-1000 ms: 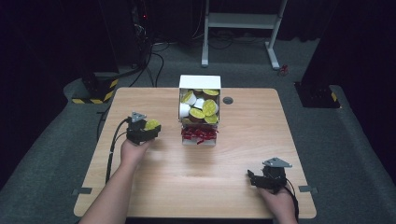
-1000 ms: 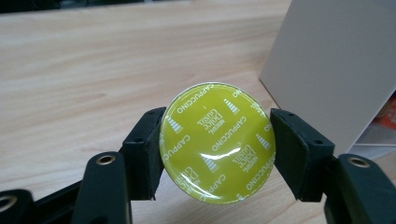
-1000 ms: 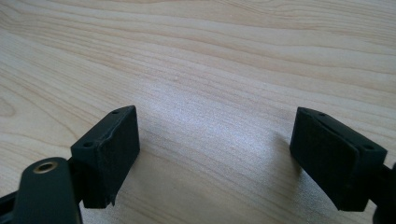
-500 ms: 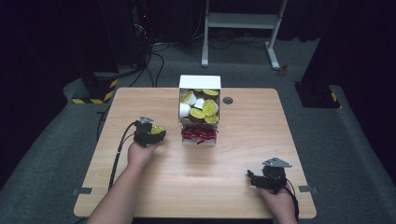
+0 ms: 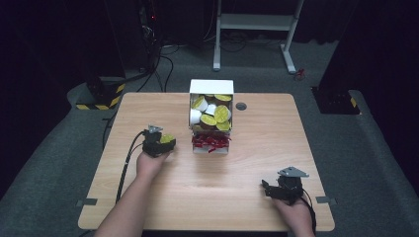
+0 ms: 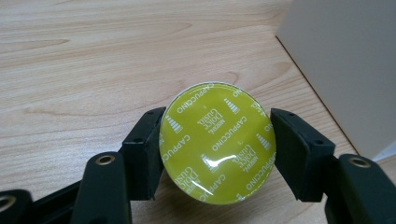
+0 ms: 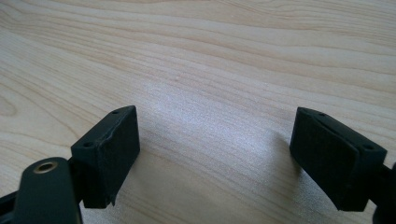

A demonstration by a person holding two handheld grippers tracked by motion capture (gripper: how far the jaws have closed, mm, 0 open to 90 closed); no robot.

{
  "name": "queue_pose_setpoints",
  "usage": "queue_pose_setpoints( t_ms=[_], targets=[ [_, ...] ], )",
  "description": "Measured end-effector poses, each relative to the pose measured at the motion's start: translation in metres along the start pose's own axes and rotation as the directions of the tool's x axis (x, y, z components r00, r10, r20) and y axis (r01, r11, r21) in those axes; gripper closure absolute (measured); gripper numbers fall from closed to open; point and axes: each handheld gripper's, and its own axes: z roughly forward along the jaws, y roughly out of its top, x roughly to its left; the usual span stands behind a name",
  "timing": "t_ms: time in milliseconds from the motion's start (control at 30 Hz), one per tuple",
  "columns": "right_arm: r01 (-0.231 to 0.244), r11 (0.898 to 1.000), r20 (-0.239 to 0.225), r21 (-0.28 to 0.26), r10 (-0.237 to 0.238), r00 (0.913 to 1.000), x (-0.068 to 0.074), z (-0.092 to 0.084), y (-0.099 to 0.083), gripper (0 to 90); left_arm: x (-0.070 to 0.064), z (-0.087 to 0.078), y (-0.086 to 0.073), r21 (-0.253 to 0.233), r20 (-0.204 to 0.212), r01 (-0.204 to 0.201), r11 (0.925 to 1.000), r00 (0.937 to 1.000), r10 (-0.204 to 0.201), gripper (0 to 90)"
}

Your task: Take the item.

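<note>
- Yep, left gripper clamped on a yellow-green pod, near the table's left edge, beside the box.
- Right gripper wide, holding nothing, near the front right corner.

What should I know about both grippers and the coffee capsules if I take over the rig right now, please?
Left gripper: shut on a green-lidded cappuccino capsule, low over the table, left of the white box.
Right gripper: open, holding nothing, at the table's near right.
Box: tipped forward, many capsules inside, red capsules in its lower tray.
Done: one capsule taken out.
Left: probably set it down, then fetch more.
</note>
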Motion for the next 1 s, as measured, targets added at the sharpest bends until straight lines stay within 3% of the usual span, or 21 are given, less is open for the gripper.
queue_pose_setpoints(
  t_ms=[100, 300, 500, 800, 1000],
  targets=[
    [-0.001, 1.000, -0.001, 0.001, 0.001, 1.0000, 0.000, 0.000, 0.000, 15.8, 0.001, 0.000, 0.001, 0.002, -0.001, -0.002, 1.0000, 1.0000, 0.002, 38.3],
    [-0.001, 1.000, -0.003, 0.001, 0.001, 1.0000, 0.000, 0.000, 0.000, 15.8, 0.004, -0.006, 0.003, -0.009, -0.013, 0.020, 0.9998, 0.9997, -0.020, 25.7],
    [-0.001, 1.000, -0.003, 0.001, 0.001, 1.0000, 0.000, 0.000, 0.000, 15.8, 0.008, -0.018, 0.008, -0.052, 0.004, 0.034, 0.9981, 0.9994, -0.034, 24.8],
    [-0.001, 1.000, -0.003, 0.001, 0.001, 1.0000, 0.000, 0.000, 0.000, 15.8, 0.005, -0.034, 0.010, -0.083, 0.028, -0.006, 0.9966, 0.9996, 0.009, 31.0],
    [-0.002, 1.000, -0.003, 0.001, 0.002, 1.0000, 0.000, 0.000, 0.000, 15.8, 0.002, -0.052, 0.012, -0.127, 0.020, -0.029, 0.9915, 0.9993, 0.032, 43.0]
  ],
)
